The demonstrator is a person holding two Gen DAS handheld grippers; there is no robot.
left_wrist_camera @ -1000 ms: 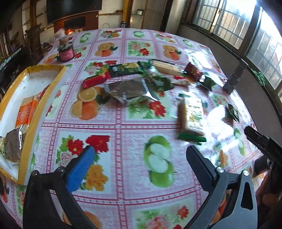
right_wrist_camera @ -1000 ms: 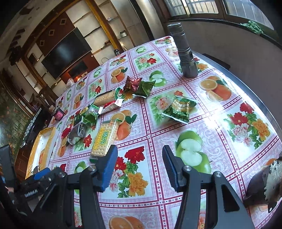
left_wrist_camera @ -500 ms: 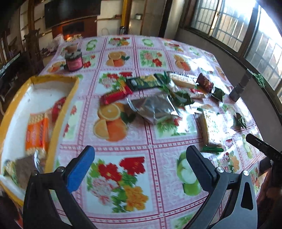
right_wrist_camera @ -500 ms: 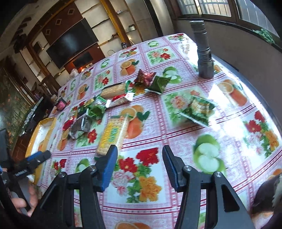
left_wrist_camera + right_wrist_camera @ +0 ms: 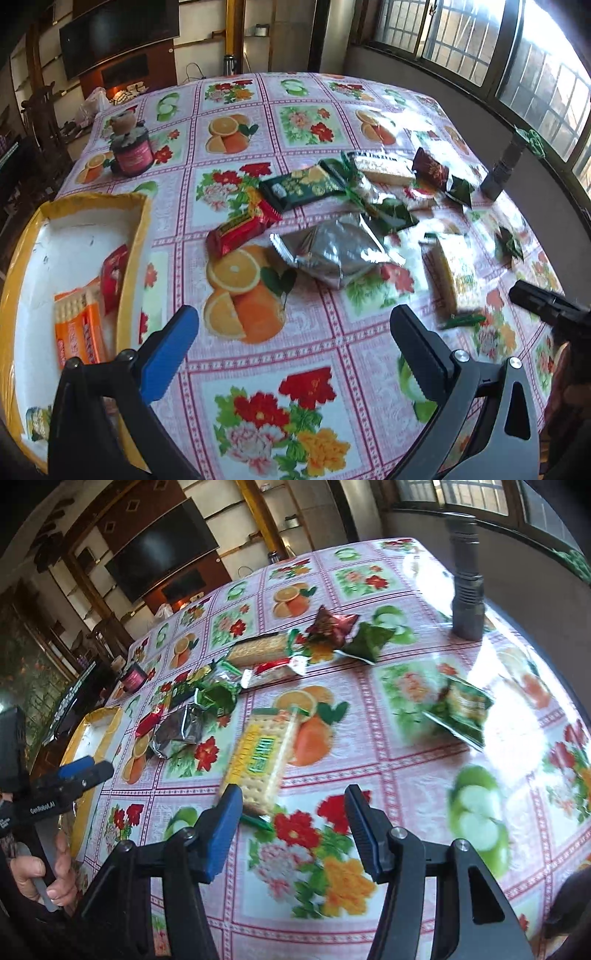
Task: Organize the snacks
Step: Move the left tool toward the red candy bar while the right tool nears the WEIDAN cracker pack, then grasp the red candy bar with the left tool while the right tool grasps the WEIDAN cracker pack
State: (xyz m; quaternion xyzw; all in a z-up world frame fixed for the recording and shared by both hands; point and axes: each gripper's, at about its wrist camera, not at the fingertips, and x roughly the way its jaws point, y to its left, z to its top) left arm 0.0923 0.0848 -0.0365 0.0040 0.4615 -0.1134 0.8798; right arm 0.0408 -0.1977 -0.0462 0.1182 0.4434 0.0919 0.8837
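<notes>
The counter (image 5: 314, 373) is covered by a glossy plastic cloth printed in squares of oranges, green apples and red flowers on a pink-and-white grid, and sunlight glares off its window side. At its left edge lies a shallow rectangular tray (image 5: 135, 254) with a yellow rim and white floor, holding an orange cracker pack (image 5: 75, 332) and a small red packet (image 5: 112, 275). The loose snacks lie scattered across the middle of the counter, well apart from the tray. The longest is a clear-wrapped sleeve of pale square crackers (image 5: 260, 760) with a yellow and green label, lying flat just ahead of the right hand-held gripper (image 5: 291, 825), whose jaws are opening with nothing between them. Next in size is a crinkled silver foil pouch (image 5: 332, 253), then a dark green flat packet (image 5: 303, 186) and a shiny red bar (image 5: 240, 230) beside it. A green crumpled bag (image 5: 461, 710) sits alone toward the window side. A dark cylindrical flashlight (image 5: 467, 576) stands upright near the far edge, and a small dark jar with a pink label (image 5: 131, 149) stands beyond the tray. The left hand-held gripper (image 5: 291, 341) hovers above the cloth with its jaws spread wide and empty, one pad blue, the other black and ribbed.
</notes>
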